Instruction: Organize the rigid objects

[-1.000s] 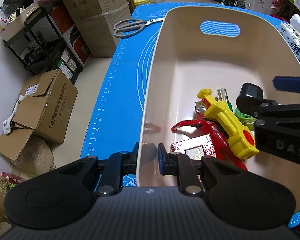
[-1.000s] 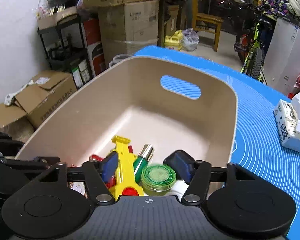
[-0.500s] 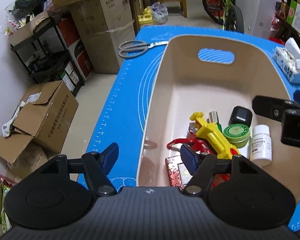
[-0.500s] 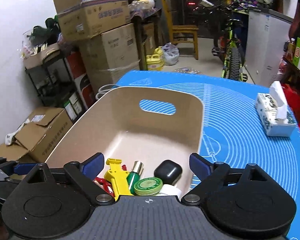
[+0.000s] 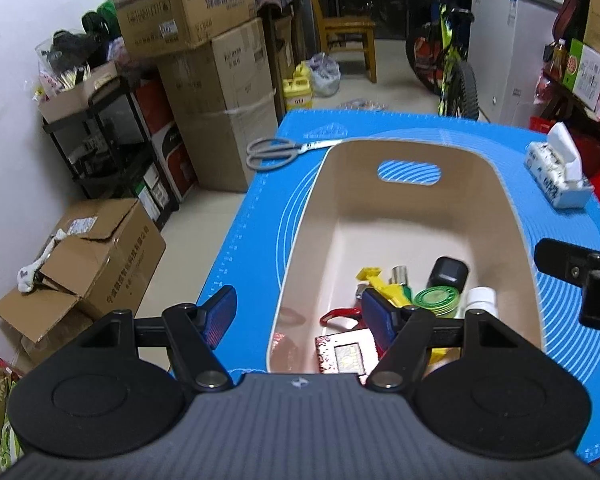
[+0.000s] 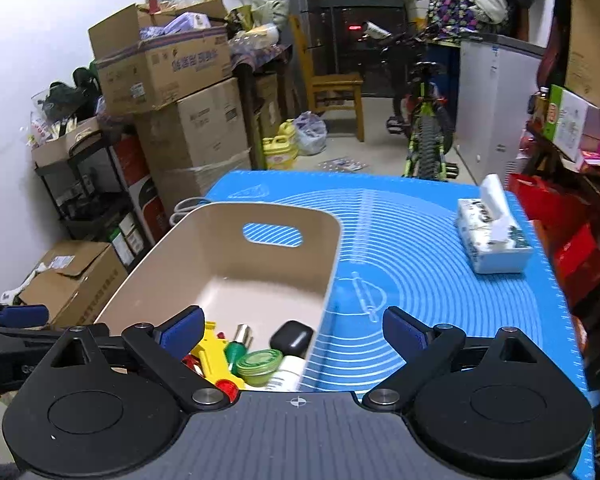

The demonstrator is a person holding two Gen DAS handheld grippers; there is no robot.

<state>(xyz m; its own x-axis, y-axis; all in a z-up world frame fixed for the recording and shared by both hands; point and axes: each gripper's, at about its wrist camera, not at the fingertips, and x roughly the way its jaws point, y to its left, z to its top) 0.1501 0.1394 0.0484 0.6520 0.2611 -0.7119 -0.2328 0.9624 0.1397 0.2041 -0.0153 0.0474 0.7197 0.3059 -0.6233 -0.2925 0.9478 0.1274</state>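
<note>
Bin of sorted odds and ends, released and standing free on the blue mat over the surface. Left gripper, clamped on the near rim a second ago, now lifted back, fingers apart and empty, one to either side of that rim and touching nothing. Right gripper, a second ago low inside the bin around the green tin, likewise drawn up and away, fingers opening wide with nothing between them.

Bunched loose at the bin's near end, none held: yellow toy, red figure, green tin, black case, white bottle and patterned box. Far end of the bin bare.

Outside the bin, only scissors just beside the far left corner and a tissue pack well apart to the right.

Probable meaning of the double release: last drop done, bin settled in place, gathering close to finished. Scissors possibly the one rigid piece left to fetch. For any next reach, tall rim to be cleared first; risk of a snagged wall and a light bin dragged across the mat.
</note>
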